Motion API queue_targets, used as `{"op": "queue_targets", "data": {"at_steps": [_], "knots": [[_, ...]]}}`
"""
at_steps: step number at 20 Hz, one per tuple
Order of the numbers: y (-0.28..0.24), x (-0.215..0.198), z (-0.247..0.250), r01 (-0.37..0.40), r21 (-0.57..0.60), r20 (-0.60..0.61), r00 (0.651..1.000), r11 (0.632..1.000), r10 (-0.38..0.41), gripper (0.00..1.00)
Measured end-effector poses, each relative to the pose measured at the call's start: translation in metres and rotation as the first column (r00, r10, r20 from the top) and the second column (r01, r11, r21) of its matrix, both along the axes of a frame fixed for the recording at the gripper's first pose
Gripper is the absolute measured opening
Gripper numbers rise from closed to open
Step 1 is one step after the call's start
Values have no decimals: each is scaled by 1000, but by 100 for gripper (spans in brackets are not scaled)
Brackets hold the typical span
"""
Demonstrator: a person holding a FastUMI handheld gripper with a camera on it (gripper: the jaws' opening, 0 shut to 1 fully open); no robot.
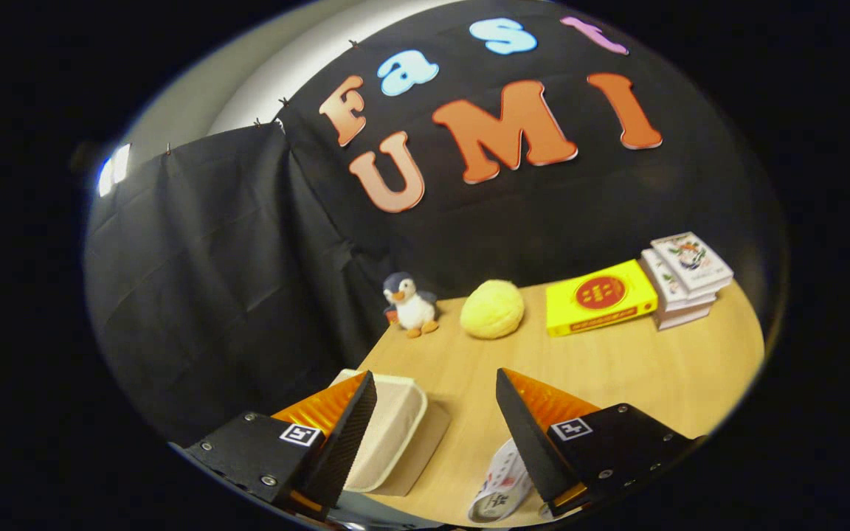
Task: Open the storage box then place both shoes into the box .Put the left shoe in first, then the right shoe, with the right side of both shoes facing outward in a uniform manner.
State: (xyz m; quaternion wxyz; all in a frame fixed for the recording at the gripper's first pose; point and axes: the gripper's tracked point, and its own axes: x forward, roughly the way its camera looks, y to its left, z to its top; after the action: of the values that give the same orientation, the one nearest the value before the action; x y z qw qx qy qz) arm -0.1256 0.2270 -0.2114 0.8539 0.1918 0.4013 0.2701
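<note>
1. Gripper view: the gripper [436, 391] has its two wedge-shaped, ribbed fingers spread wide apart, holding and touching nothing.
2. A white patterned shoe [499, 487] lies on the wooden table [617, 369], partly hidden under the right finger.
3. The storage box [392, 435], pale, rectangular with rounded corners, sits at the table's edge beside the left finger.
4. Beyond the fingers, along the back: a plush penguin [410, 304], a fuzzy yellow ball [493, 309], a flat yellow box [600, 296], and stacked books [685, 279].
</note>
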Motion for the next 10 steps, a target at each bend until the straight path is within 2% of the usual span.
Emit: {"op": "queue_targets", "data": {"at_steps": [4, 10], "knots": [[36, -31, -44, -100, 48, -165, 981, 994, 106, 97], [78, -69, -90, -191, 147, -335, 914, 970, 231, 97]]}}
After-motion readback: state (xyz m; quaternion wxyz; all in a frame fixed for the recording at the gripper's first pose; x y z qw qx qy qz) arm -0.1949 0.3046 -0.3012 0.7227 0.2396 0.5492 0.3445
